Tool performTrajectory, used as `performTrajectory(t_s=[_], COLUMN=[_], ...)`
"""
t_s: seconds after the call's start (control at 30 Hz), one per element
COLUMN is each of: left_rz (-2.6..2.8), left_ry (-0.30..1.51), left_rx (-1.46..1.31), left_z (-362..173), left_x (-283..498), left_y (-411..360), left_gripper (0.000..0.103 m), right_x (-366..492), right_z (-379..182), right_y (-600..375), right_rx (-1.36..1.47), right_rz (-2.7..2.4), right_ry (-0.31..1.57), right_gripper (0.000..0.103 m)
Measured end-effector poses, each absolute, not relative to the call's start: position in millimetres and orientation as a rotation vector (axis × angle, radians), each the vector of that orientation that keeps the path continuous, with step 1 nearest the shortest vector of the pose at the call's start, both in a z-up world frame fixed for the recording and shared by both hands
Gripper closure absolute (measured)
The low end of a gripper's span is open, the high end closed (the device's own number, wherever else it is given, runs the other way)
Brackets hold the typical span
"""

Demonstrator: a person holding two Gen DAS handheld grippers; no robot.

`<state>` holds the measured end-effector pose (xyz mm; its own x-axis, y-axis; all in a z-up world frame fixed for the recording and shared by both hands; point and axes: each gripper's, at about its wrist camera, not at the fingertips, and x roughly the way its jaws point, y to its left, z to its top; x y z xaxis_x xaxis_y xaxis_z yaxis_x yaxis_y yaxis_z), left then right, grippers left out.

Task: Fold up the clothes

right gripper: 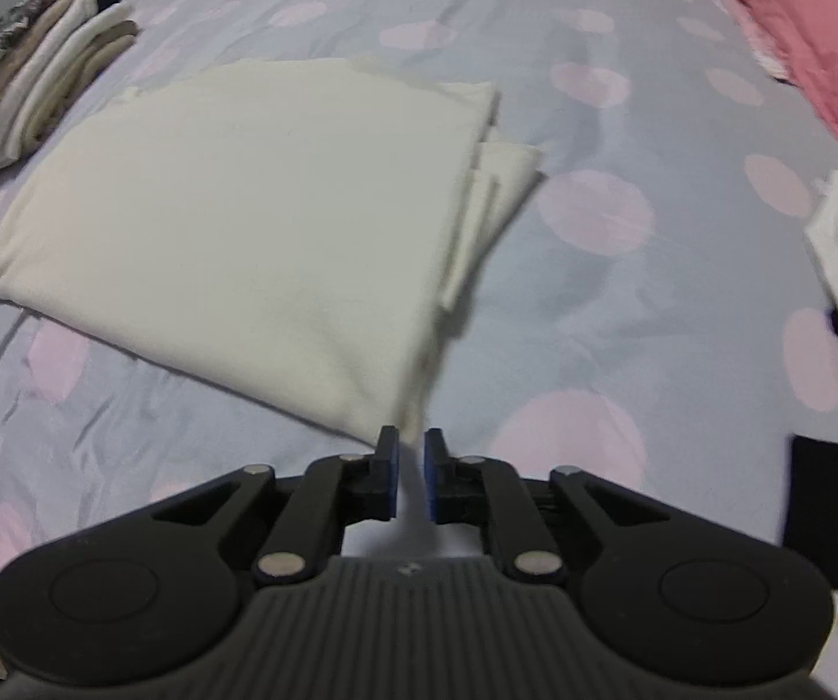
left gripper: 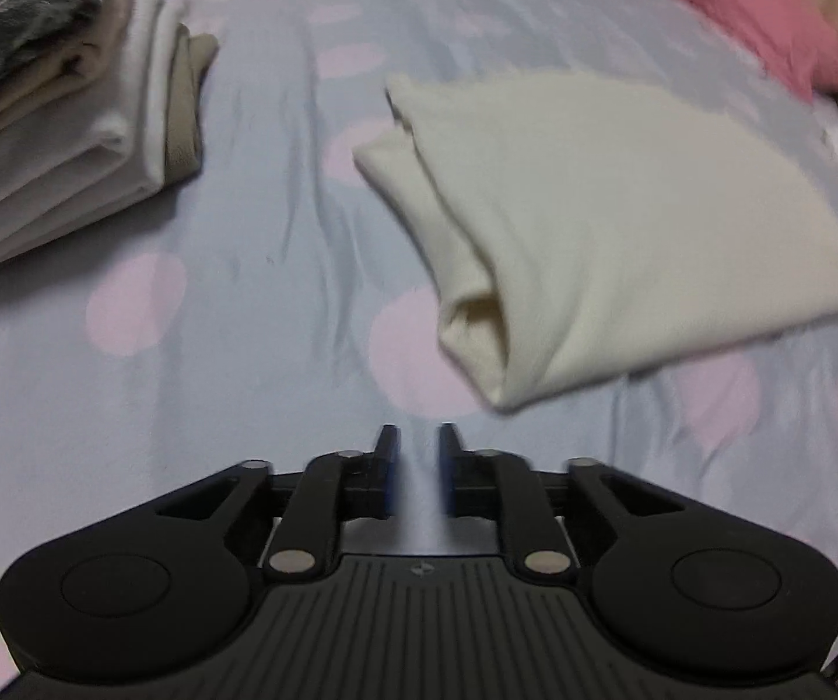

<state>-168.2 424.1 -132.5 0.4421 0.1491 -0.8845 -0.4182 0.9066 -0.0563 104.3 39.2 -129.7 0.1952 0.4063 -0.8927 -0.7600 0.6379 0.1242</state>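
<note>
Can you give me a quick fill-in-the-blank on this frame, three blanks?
1. The folded garment nearest both grippers is ____ in colour.
2. The bed sheet is grey with ____ dots.
3. In the left wrist view, the stack of folded clothes lies to the ____ of the garment.

Missing words: cream; pink; left

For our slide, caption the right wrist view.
Open right gripper near folded cream garment on dotted bedsheet.

Bedroom, polka-dot bedsheet (left gripper: 279, 350), pink pillow (right gripper: 798, 29), folded clothes stack (left gripper: 57, 116)
</note>
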Motion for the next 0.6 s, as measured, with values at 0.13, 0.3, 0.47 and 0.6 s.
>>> performTrajectory(t_s=[0.13,0.3,0.47,0.6], left_rz=[0.366,0.384,0.431,0.419], left_ry=[0.913,0.817,0.876,0.904], left_rx=[-0.387,-0.543,-0.574,-0.588], left_z=[-116.1,-124.2,-153.4,-170.5], left_x=[-165.3,-150.4,-141.2,-138.6], left_y=[422.6,431.8,442.2,445.7], left_gripper=[0.046,0.041,0.041,0.042], right_x=[113.6,125.4,147.0,155.2], right_z=[-124.1,-117.6,-142.2,-162.7], right_y=[32.3,23.7,27.2,33.7], right_rx=[-0.209,0.009,0.188,0.178], right_rz=[0.828,0.801,0.741,0.722], right_ry=[1.102,1.102,1.185,1.227], right_gripper=[0.053,0.043,0.043,0.044])
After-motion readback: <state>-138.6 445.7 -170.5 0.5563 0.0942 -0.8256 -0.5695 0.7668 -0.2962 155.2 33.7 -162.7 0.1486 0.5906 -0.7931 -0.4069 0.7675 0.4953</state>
